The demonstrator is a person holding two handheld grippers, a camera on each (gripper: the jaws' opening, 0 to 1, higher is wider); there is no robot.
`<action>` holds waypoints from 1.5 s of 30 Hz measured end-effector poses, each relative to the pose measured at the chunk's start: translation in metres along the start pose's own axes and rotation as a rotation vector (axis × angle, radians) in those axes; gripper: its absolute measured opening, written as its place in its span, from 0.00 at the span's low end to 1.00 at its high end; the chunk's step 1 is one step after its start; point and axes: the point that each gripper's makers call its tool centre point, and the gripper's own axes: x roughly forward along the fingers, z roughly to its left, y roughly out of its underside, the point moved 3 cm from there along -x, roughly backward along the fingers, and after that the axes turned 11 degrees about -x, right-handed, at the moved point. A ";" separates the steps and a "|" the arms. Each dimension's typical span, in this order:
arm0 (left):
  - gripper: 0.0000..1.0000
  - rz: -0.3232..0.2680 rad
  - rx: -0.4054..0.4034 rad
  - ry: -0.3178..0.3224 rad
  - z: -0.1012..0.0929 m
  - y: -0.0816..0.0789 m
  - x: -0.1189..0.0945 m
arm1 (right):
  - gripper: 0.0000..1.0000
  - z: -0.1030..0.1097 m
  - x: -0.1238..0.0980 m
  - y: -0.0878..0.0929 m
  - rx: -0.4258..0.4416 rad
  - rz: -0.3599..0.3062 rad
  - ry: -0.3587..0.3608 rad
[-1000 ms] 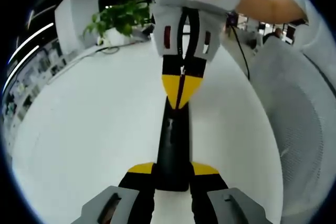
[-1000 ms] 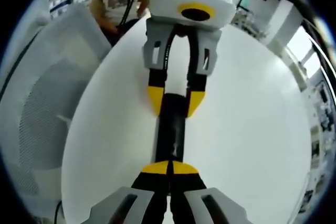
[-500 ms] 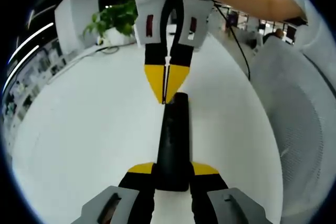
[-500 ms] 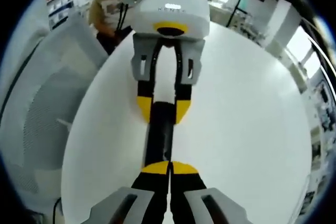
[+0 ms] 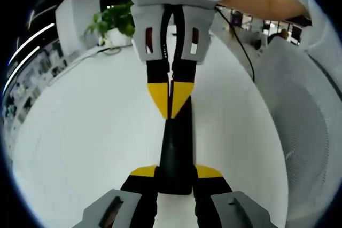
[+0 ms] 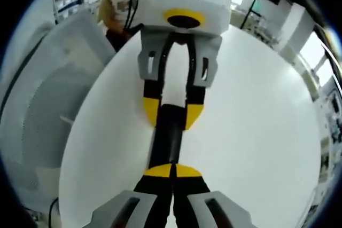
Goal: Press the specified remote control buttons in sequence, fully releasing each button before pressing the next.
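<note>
Fingers (image 5: 134,173) of the left gripper (image 5: 176,173) clamp the near end of a black remote control (image 5: 175,150) lying on the white worktop (image 5: 80,132). The right gripper (image 5: 170,99), yellow tips pinched together, hovers at the remote's far end (contact with a button cannot be confirmed). A clean press likely calls for a straight descent, then a full lift. Open worktop lies to both sides; a mesh chair (image 6: 48,105) stands beyond its edge.

The remote (image 5: 176,153) is laid on the bench (image 5: 85,132), held at one end between the left gripper (image 5: 176,174) jaws; the right gripper (image 5: 170,100) is set above its far end.
</note>
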 end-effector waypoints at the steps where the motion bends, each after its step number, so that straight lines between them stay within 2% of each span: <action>1: 0.24 0.000 0.000 0.000 0.000 0.000 0.000 | 0.00 0.000 0.001 0.000 -0.003 0.001 -0.003; 31: 0.24 -0.017 -0.003 0.000 0.000 0.000 -0.001 | 0.00 0.000 0.012 0.001 -0.004 0.005 -0.044; 45: 0.24 -0.020 -0.006 -0.002 0.000 0.001 -0.001 | 0.00 -0.001 0.013 0.000 -0.008 0.048 -0.069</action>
